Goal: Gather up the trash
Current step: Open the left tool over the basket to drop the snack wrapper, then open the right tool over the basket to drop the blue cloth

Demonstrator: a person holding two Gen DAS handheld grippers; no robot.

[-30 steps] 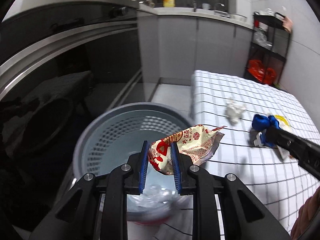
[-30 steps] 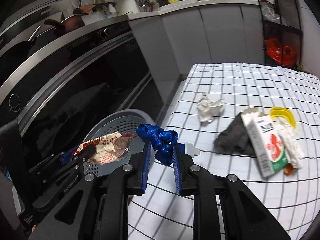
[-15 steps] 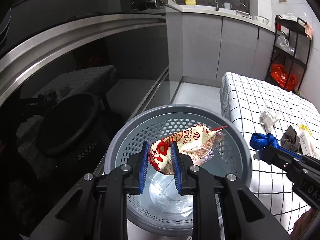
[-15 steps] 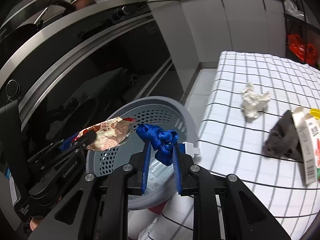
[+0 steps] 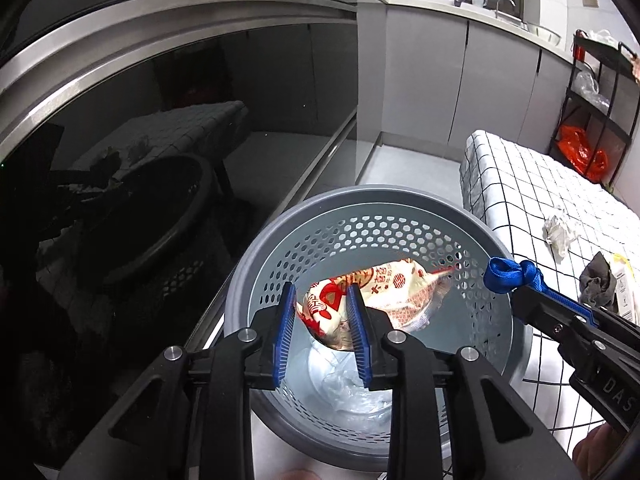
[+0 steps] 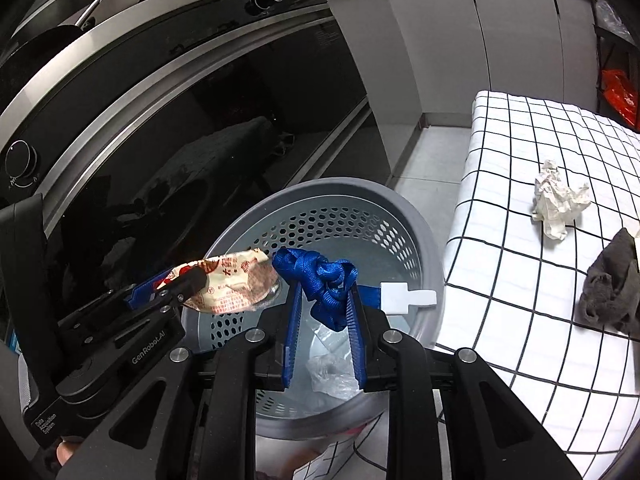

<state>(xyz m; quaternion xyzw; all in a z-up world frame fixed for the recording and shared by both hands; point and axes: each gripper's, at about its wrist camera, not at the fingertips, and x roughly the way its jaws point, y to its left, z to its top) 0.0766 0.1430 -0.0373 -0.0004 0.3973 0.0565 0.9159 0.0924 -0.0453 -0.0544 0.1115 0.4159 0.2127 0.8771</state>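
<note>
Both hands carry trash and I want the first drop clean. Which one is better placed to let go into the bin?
Left. Its tool, jaws opening, holds the snack wrapper over the bin. The right tool grips the blue strap nearer the rim.

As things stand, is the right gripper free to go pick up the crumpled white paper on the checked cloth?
Probably not yet: the right gripper is shut on the blue strap over the basket. The crumpled paper itself lies uncovered.

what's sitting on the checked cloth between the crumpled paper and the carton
A dark grey rag lies between the crumpled paper and the carton, in the left wrist view.
</note>
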